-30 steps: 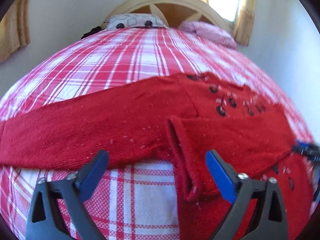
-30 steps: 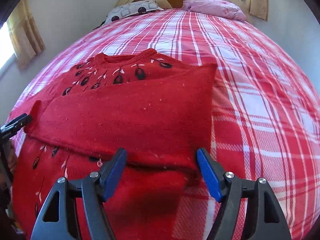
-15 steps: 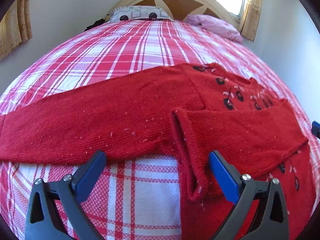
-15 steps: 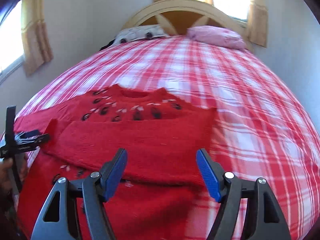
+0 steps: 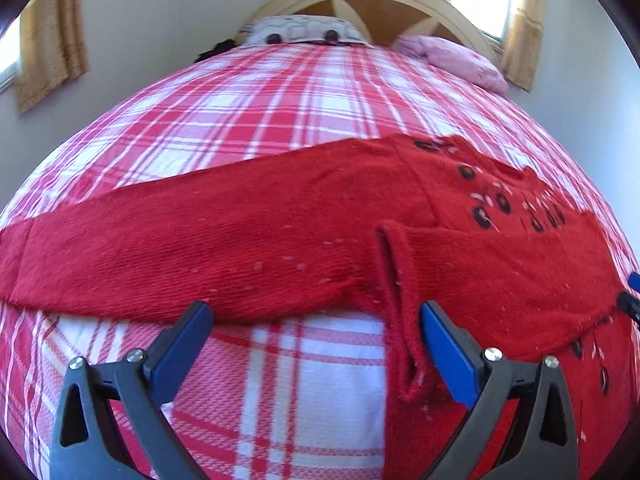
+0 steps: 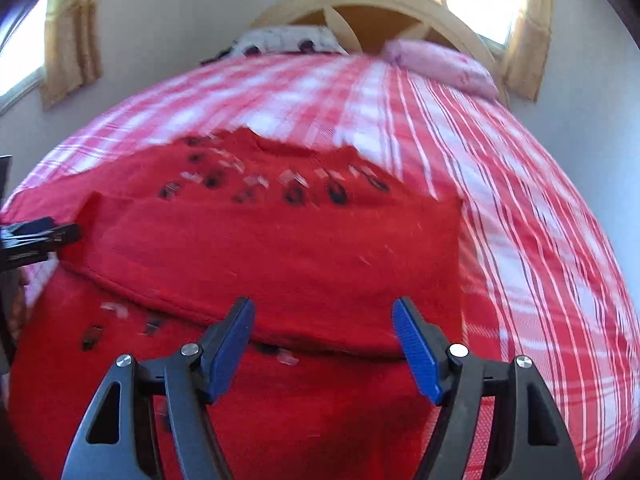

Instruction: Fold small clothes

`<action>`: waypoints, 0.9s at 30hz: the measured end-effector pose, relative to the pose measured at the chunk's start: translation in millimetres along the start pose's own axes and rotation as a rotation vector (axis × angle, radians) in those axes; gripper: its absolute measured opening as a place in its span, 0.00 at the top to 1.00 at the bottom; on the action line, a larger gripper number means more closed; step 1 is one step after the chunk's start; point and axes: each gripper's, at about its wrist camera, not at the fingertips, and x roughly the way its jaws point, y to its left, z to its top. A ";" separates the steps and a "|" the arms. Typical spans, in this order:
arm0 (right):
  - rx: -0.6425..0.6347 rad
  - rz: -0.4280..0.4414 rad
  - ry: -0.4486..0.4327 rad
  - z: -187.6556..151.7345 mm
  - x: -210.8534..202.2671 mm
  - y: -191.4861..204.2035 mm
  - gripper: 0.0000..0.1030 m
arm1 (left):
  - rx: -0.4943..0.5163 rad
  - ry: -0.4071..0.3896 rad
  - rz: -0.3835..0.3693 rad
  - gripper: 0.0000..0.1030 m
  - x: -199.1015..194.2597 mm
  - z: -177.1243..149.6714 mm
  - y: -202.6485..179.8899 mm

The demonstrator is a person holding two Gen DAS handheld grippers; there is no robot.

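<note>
Both grippers, left [image 5: 316,344] and right [image 6: 324,340], are hovering with fingers apart, gripping nothing. Risk: the unfolded sleeve [image 5: 200,240] is sprawling left across the bed [image 5: 280,100]; a careless grab could drag the sweater [image 6: 280,248] askew.

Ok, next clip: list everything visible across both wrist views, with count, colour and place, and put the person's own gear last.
sweater: one, red with dark motifs, flat on the bed; one sleeve folded across the chest, the other stretched out sideways
bedspread: one, red, pink and white plaid, covering the bed
patterned pillow: one, white with dark spots, at the headboard
pink pillow: one, pink, beside the patterned one
headboard: one, cream arch with wood panels, at the far end
curtains: tan, at windows on either side of the headboard
left hand-held gripper: one, black with blue pads, open over the sweater's edge, holding nothing
right hand-held gripper: one, black with blue pads, open above the folded sleeve, holding nothing
</note>
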 end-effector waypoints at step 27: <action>0.004 0.114 0.066 -2.9 44.9 92.7 0.29 | 0.037 0.037 0.008 0.00 7.4 -2.2 -2.8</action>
